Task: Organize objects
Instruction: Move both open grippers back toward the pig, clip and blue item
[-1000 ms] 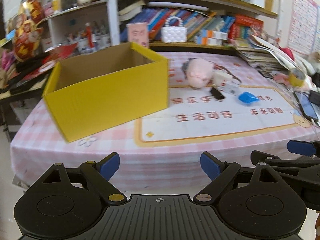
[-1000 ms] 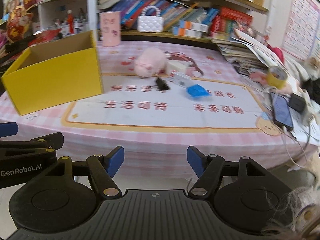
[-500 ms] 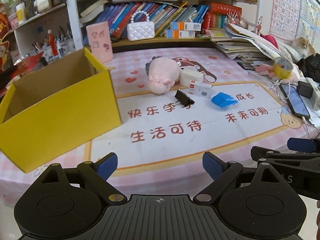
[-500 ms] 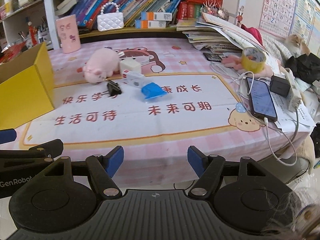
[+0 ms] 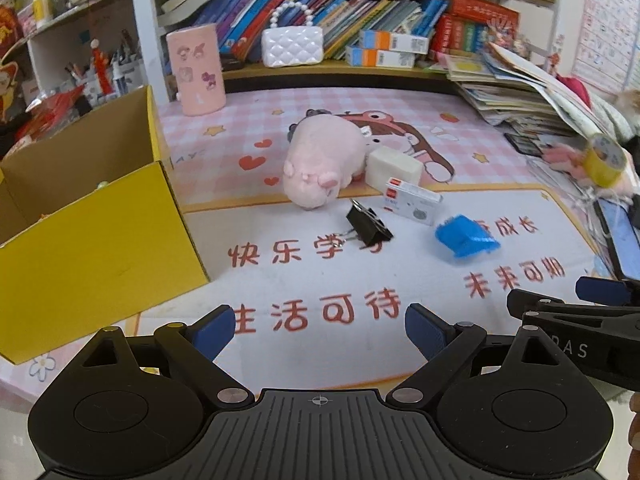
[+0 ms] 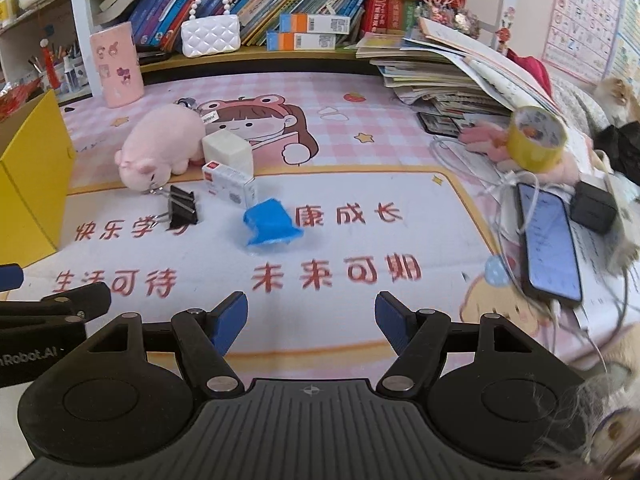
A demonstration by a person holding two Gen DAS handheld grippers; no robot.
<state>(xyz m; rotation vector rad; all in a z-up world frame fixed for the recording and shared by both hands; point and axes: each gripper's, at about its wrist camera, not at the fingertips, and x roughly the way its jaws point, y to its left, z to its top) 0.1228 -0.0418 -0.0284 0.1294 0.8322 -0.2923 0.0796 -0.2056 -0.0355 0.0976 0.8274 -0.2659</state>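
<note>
Over the printed mat, both grippers have advanced toward the clutter; left gripper and right gripper stand empty, jaws apart. Binder clip lies beside yellow box, within reach.

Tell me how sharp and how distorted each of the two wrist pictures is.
Left wrist view: bookshelf edge bows from fisheye; binder clip is sharp; tape roll at the right rim is smeared. Right wrist view: same bulge; the mat's red lettering is slightly blurred, phone soft, no strong glare.
</note>
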